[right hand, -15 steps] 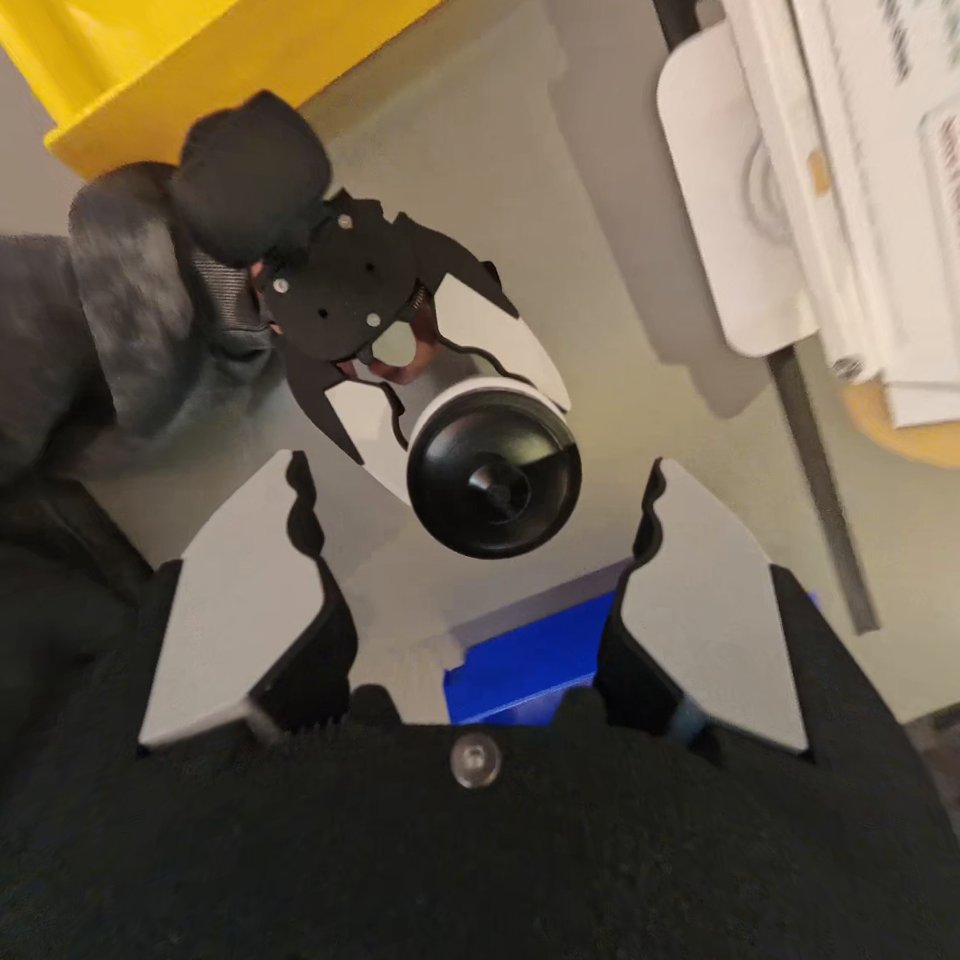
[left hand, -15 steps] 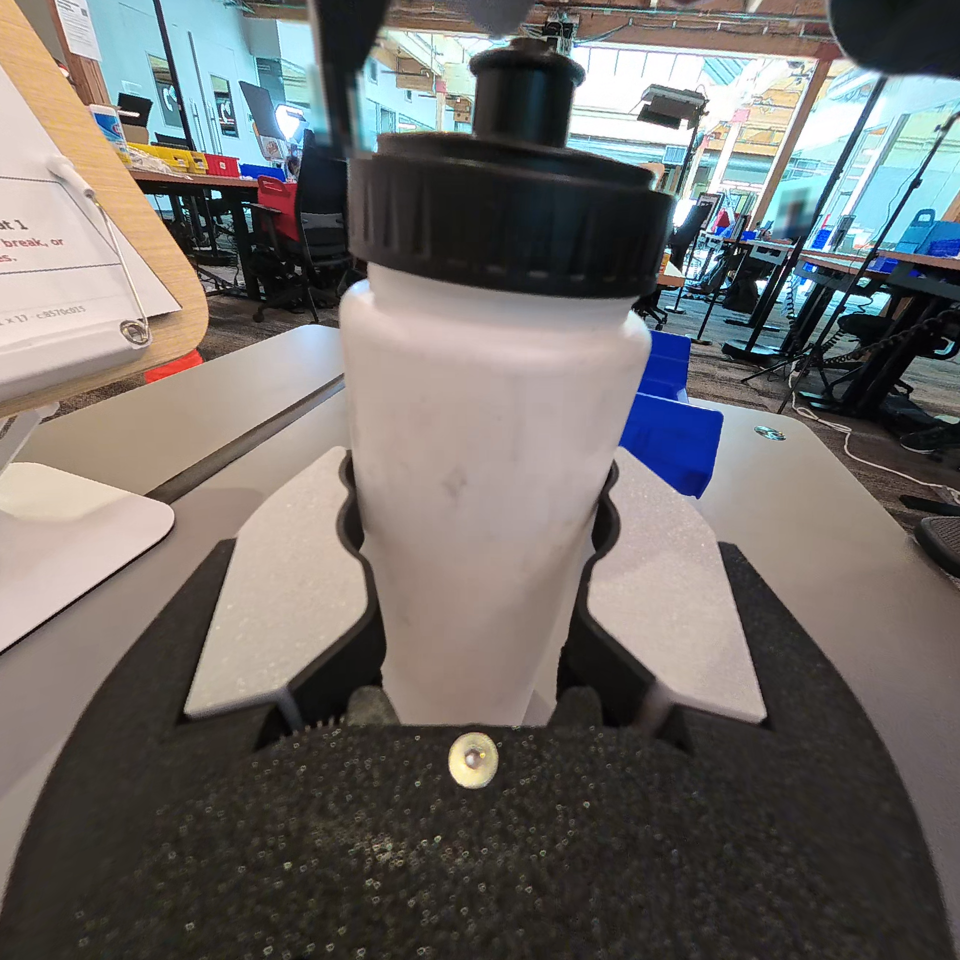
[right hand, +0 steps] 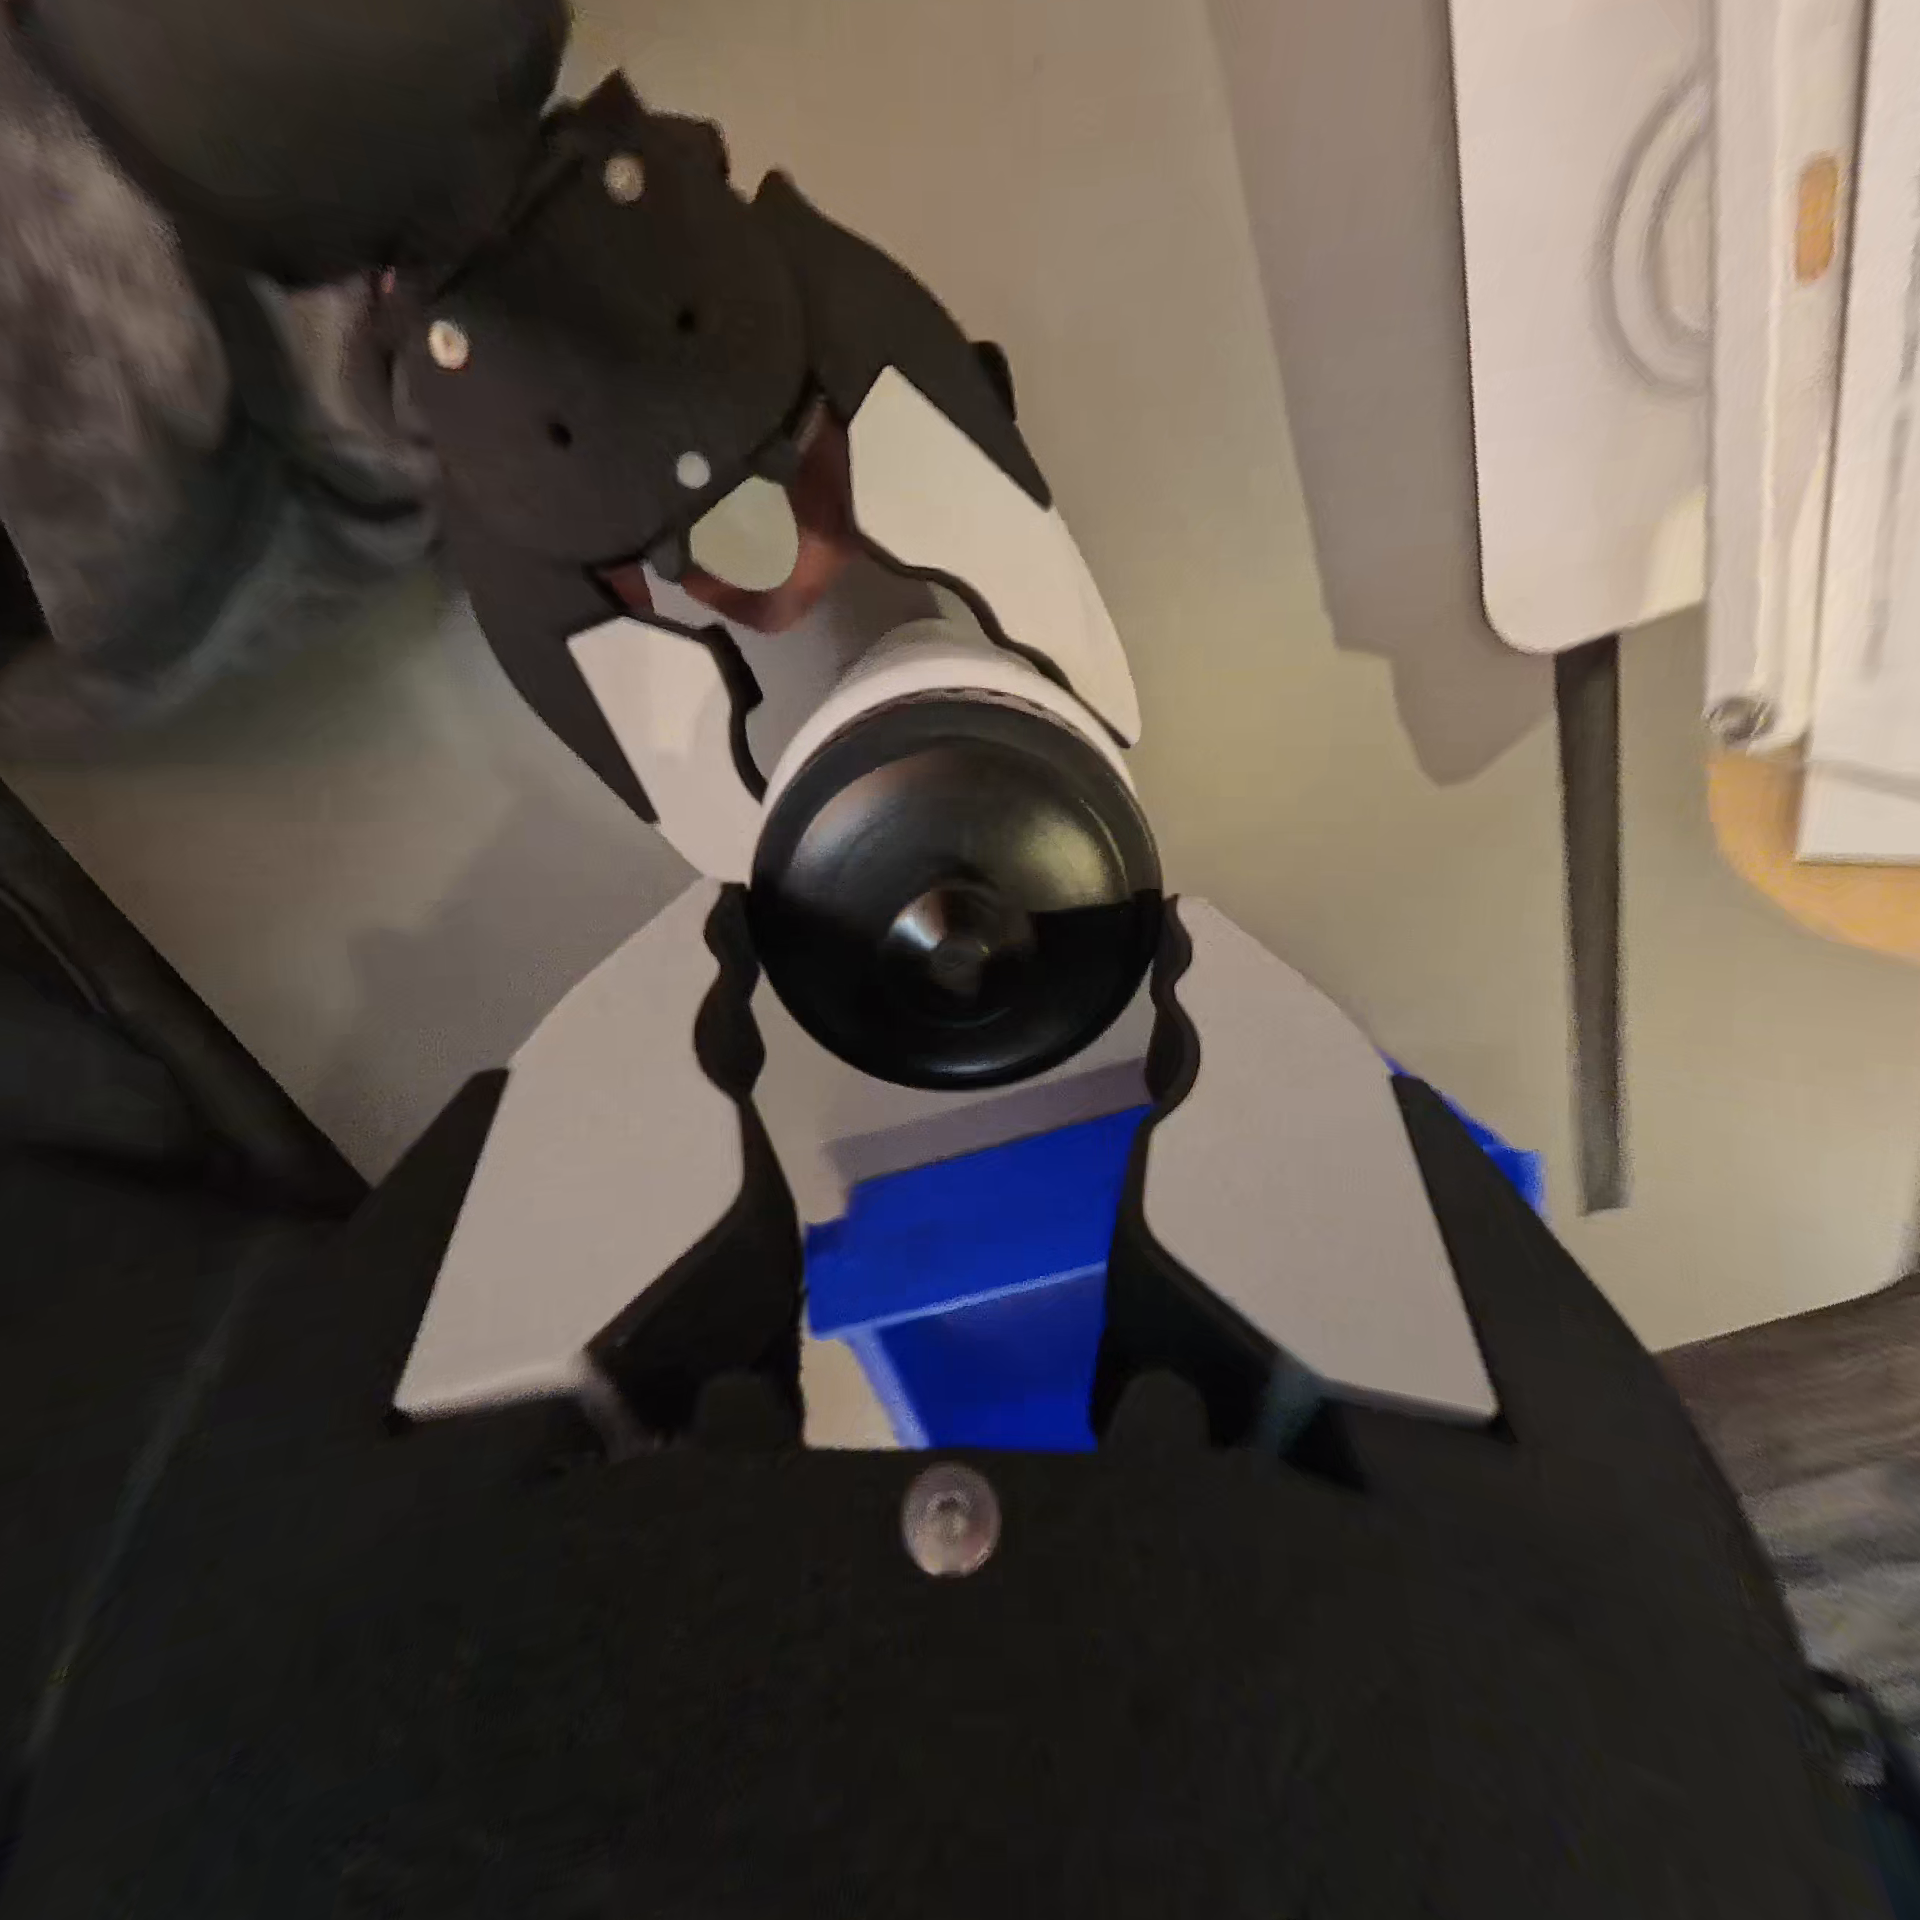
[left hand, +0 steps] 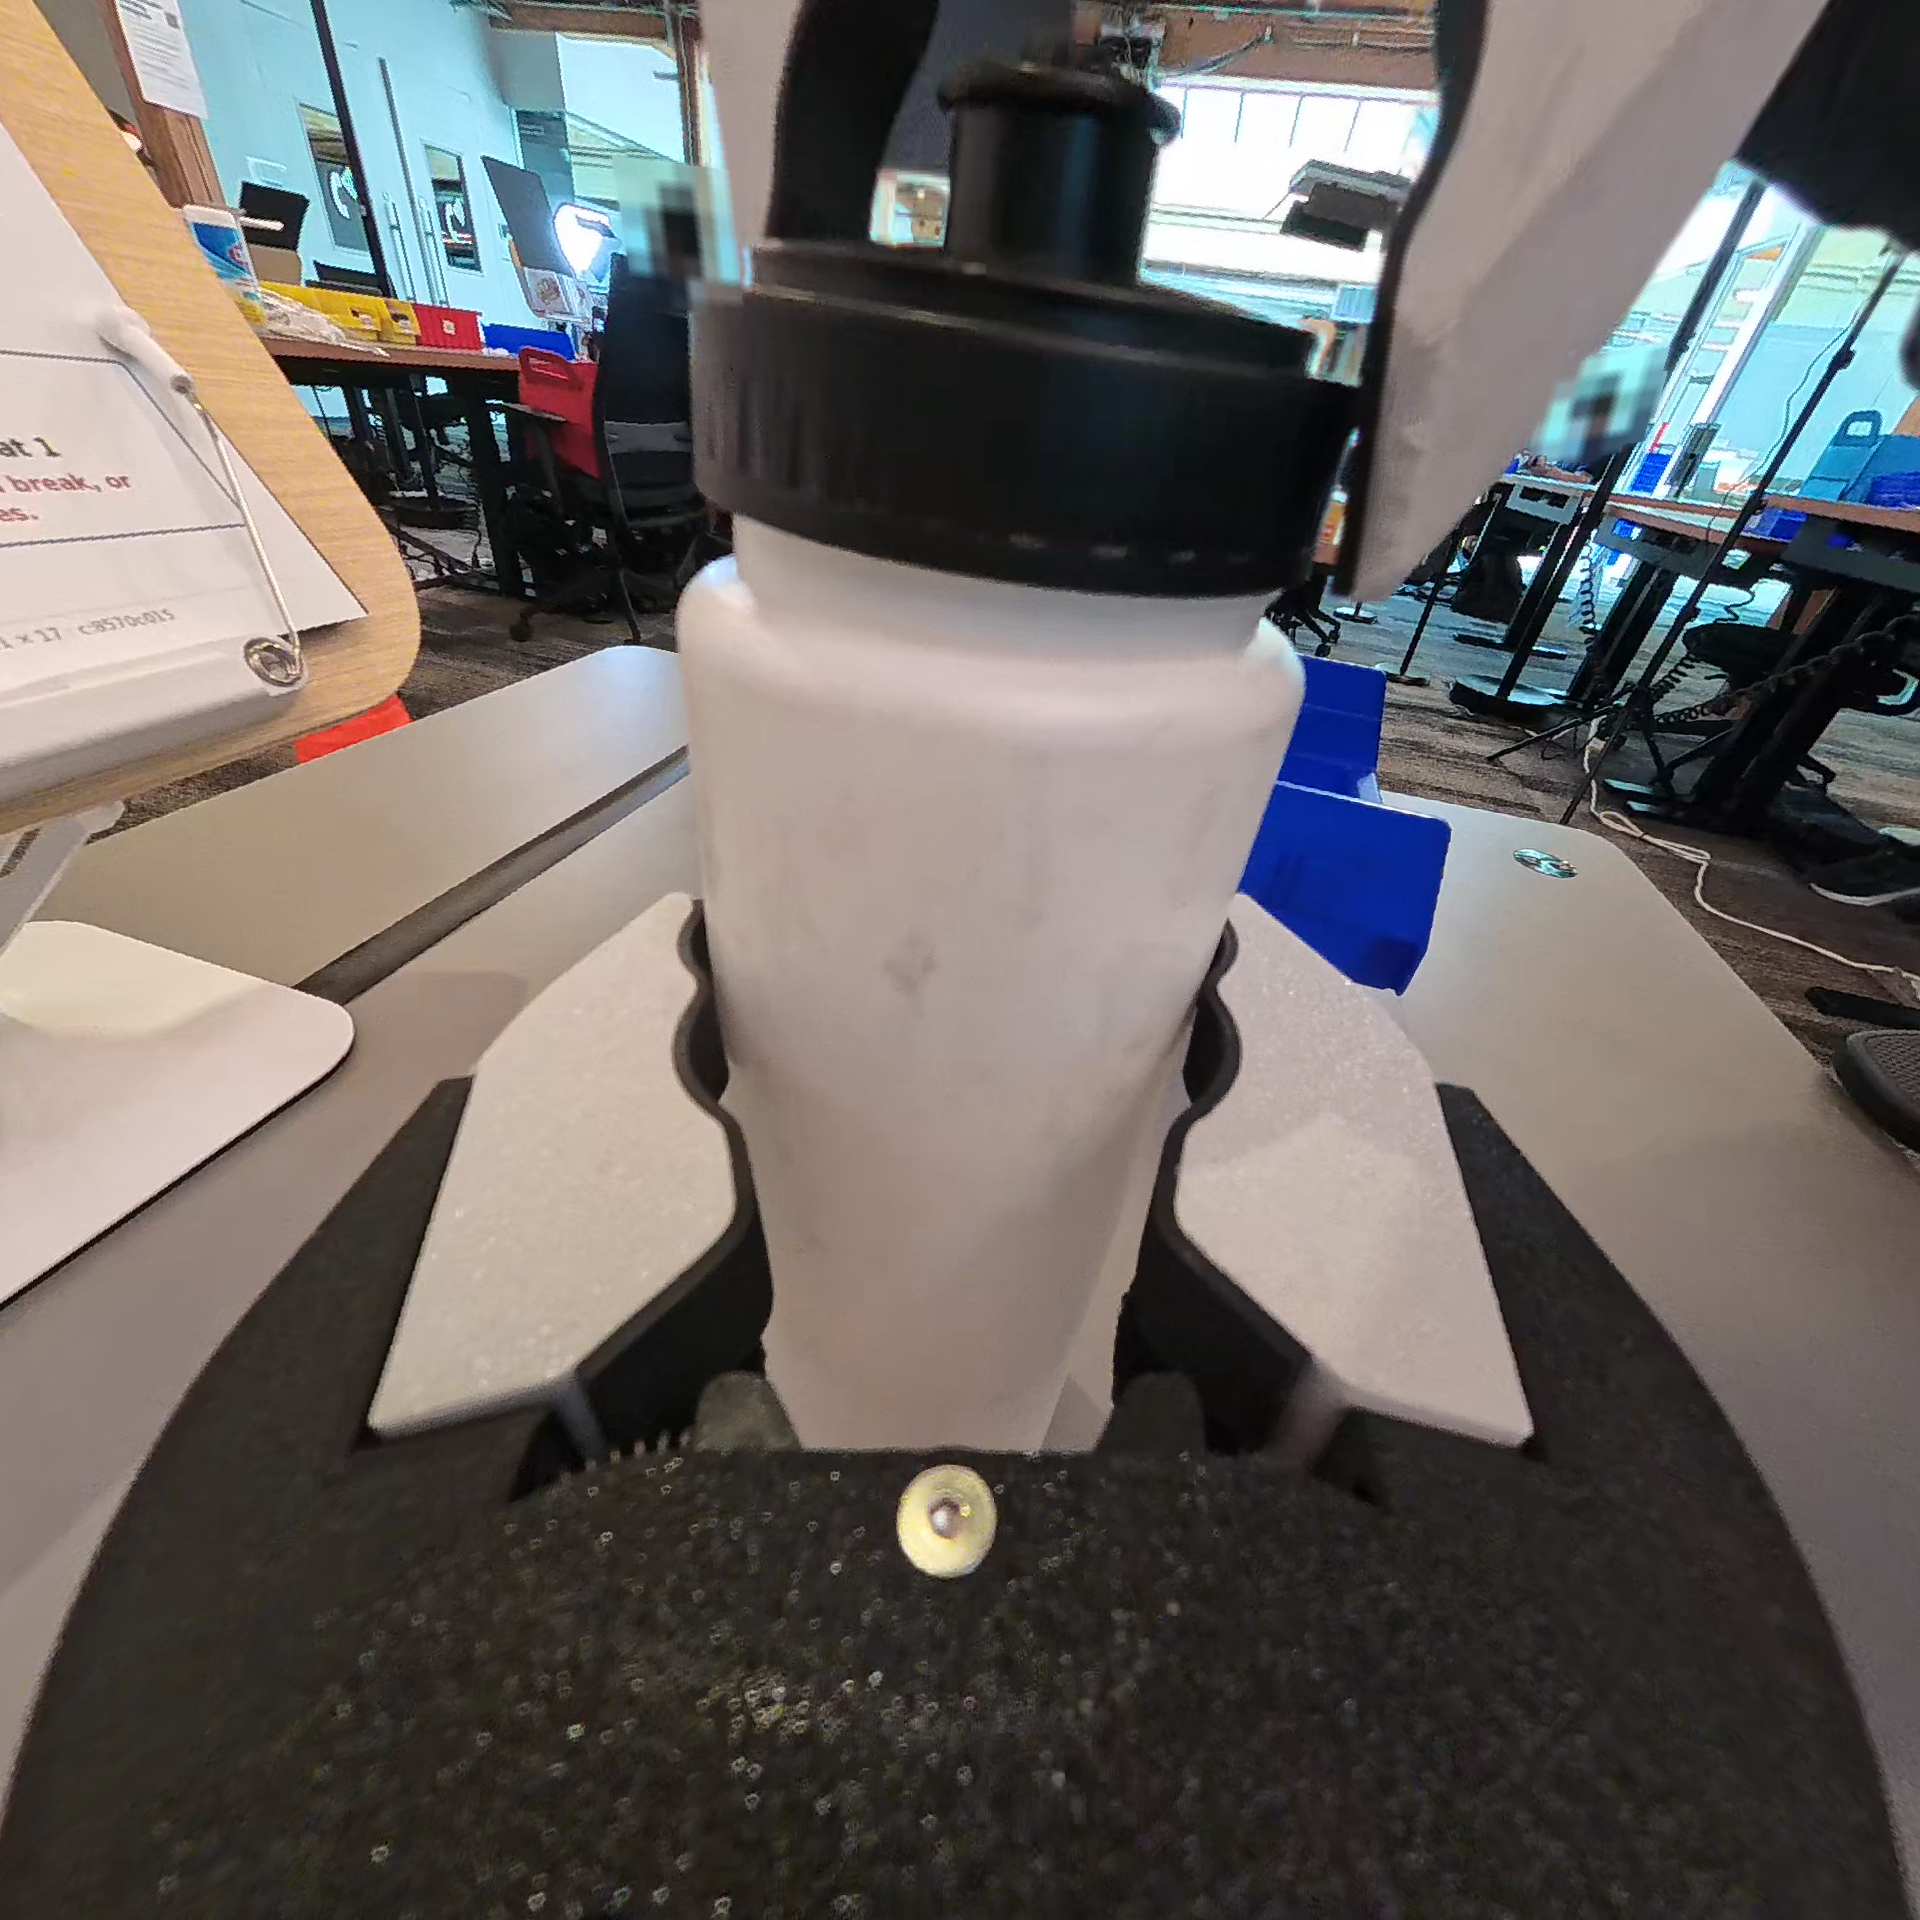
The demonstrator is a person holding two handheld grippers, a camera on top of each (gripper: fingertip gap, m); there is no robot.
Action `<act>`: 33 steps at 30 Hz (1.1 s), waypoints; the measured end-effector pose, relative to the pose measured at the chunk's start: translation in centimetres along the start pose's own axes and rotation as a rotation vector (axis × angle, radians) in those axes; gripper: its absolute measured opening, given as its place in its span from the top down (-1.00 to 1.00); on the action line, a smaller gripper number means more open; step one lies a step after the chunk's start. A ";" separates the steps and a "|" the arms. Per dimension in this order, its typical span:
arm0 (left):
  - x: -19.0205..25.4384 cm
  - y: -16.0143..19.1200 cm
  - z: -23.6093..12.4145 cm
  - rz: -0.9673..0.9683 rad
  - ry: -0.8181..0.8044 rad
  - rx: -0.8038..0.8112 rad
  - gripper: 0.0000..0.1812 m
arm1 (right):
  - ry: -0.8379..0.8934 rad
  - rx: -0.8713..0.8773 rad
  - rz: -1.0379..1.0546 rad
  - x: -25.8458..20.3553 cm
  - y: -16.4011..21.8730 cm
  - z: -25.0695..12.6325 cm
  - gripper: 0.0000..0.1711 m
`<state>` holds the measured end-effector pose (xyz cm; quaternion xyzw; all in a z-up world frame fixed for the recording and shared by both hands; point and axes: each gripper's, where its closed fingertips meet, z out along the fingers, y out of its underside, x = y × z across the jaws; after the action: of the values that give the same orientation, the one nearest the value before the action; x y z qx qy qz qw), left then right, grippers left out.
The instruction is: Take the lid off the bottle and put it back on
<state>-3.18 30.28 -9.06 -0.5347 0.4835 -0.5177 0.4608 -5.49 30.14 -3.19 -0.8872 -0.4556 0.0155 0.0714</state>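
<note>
A white bottle (left hand: pixel 966 831) with a black spouted lid (left hand: pixel 997 436) stands upright on the grey table (left hand: pixel 395 831). My left gripper (left hand: pixel 956 935) is shut on the bottle's body, one finger on each side. My right gripper (right hand: pixel 951 925) points straight down over the lid (right hand: pixel 951 997), and its two fingertips press the lid's left and right rim. In the left wrist view its fingers (left hand: pixel 1507 312) come down from above on both sides of the lid. The right wrist view shows the left gripper (right hand: pixel 883 769) holding the bottle (right hand: pixel 935 665) under the lid.
A blue bin (left hand: pixel 1340 883) sits just behind the bottle and also shows in the right wrist view (right hand: pixel 966 1278). A white stand (left hand: pixel 125 1091) with papers on a wooden board (left hand: pixel 312 436) stands at the left. A dark seam (left hand: pixel 468 894) crosses the table.
My right gripper has come down closer to the bottle and its jaws have closed from wide open onto the lid's sides. The left gripper and bottle have stayed in place.
</note>
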 end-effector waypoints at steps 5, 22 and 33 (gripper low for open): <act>0.1 0.0 0.1 -0.002 0.005 -0.001 0.03 | 0.085 -0.105 -0.485 0.6 0.3 -0.4 0.18; 0.1 0.1 0.1 -0.002 0.007 -0.005 0.04 | 0.593 -0.321 -1.220 1.9 -0.3 -1.9 0.06; 0.0 0.1 0.1 -0.014 0.011 -0.001 0.03 | -0.034 0.303 0.148 0.0 -1.7 -2.0 -0.07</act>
<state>-3.05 30.24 -9.18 -0.5355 0.4824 -0.5236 0.4543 -6.68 30.87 -0.96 -0.8969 -0.3828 0.1043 0.1954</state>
